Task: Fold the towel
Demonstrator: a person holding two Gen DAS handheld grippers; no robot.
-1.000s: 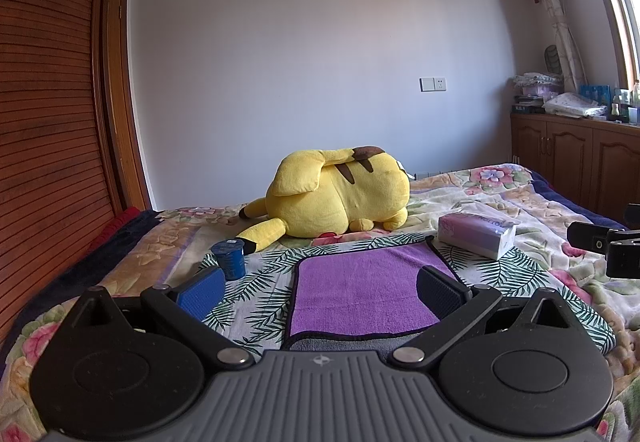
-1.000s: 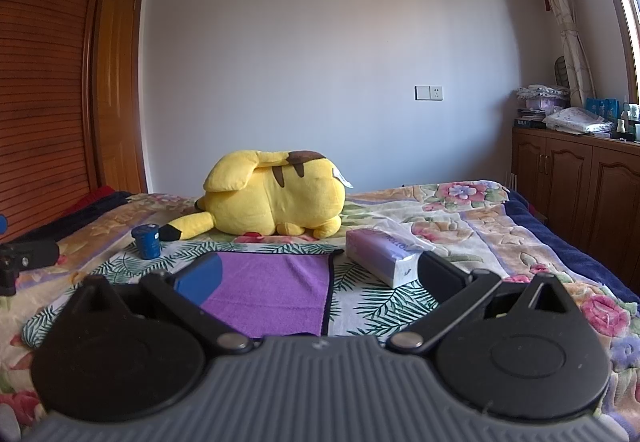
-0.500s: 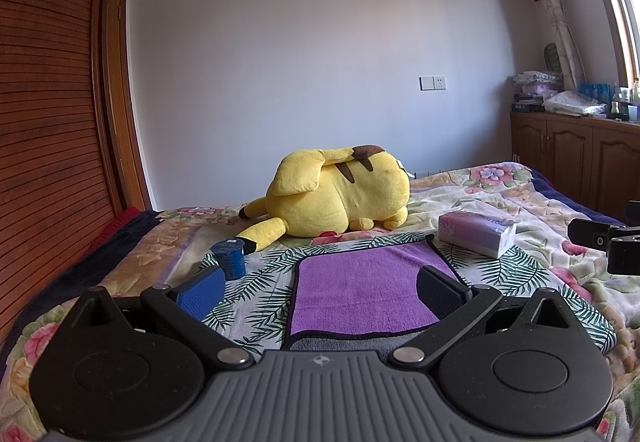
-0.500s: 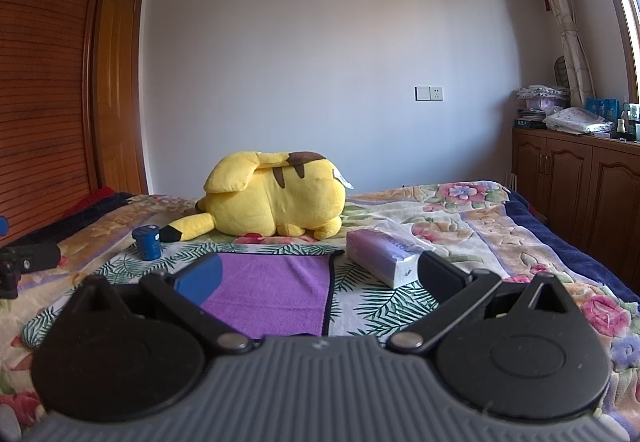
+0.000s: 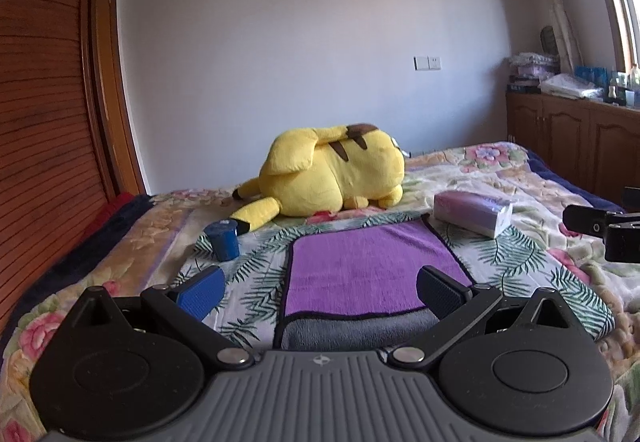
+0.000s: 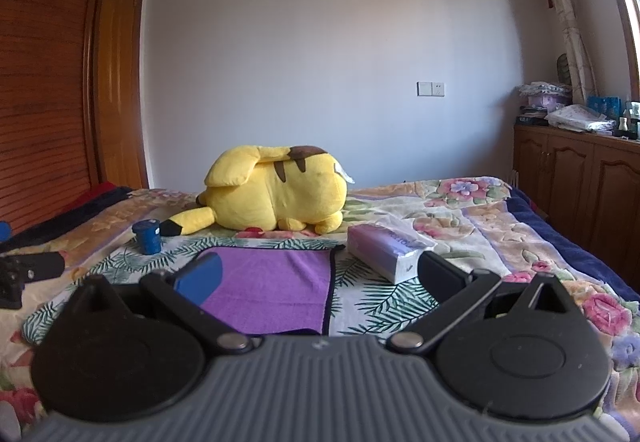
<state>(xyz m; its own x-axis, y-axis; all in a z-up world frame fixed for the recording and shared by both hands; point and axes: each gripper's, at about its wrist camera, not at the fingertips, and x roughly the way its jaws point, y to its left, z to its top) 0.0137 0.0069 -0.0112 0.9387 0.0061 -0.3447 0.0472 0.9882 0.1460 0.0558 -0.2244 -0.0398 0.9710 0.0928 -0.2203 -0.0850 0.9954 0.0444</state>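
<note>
A purple towel (image 5: 372,266) with a dark border lies flat on the bed, with a grey layer (image 5: 360,330) showing at its near edge. It also shows in the right wrist view (image 6: 276,286). My left gripper (image 5: 320,292) is open and empty, hovering over the towel's near edge. My right gripper (image 6: 320,274) is open and empty, above the towel's right edge. The right gripper's tip (image 5: 600,230) shows at the far right of the left wrist view, and the left gripper's tip (image 6: 28,270) at the far left of the right wrist view.
A yellow plush toy (image 5: 332,174) lies behind the towel. A blue cup (image 5: 224,240) stands to its left and a tissue pack (image 5: 474,212) lies to its right. The bed has a floral cover (image 5: 520,178). A wooden cabinet (image 5: 580,146) stands at the right.
</note>
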